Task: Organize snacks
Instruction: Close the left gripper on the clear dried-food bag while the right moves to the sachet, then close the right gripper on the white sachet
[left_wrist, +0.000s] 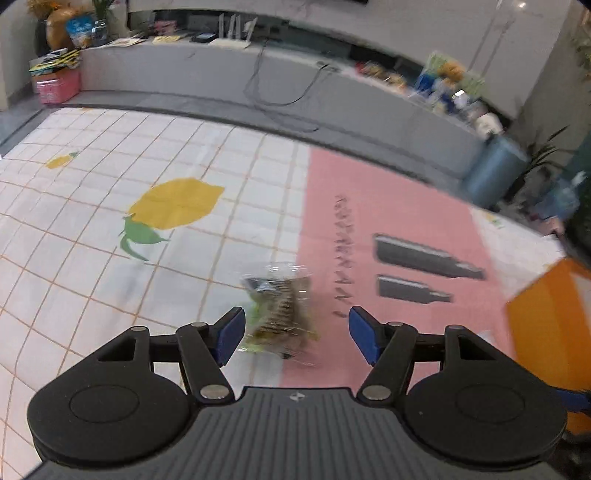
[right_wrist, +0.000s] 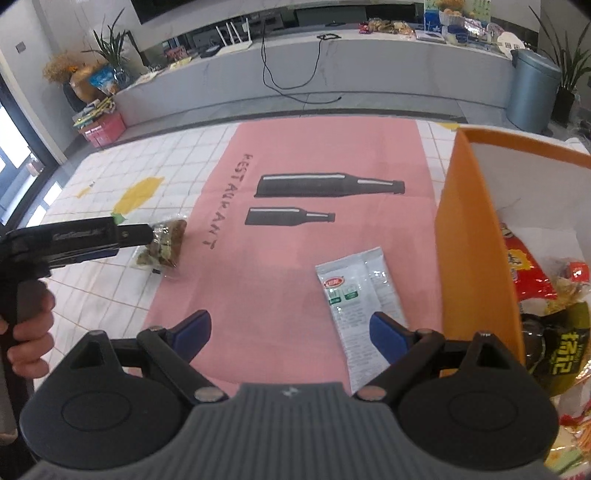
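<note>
Left gripper (left_wrist: 296, 334) jaws spread, blue pads flanking but not pressing a crinkly clear snack pack (left_wrist: 282, 308) of brown-green pieces; pack lies on the gridded lemon-print cloth (left_wrist: 110, 206) at the edge of the pink mat (right_wrist: 295, 258). Right gripper (right_wrist: 290, 334) jaws wide, nothing gripped, above a flat white-green sachet (right_wrist: 354, 295) on that mat. Far right, an orange cardboard box (right_wrist: 472, 240) holds glossy red and dark packets (right_wrist: 535, 280).

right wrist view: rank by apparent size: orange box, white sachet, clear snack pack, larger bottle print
1. orange box, though it sits nearest the camera and is cut off by the frame
2. larger bottle print
3. white sachet, partly hidden behind the right tongs
4. clear snack pack
</note>
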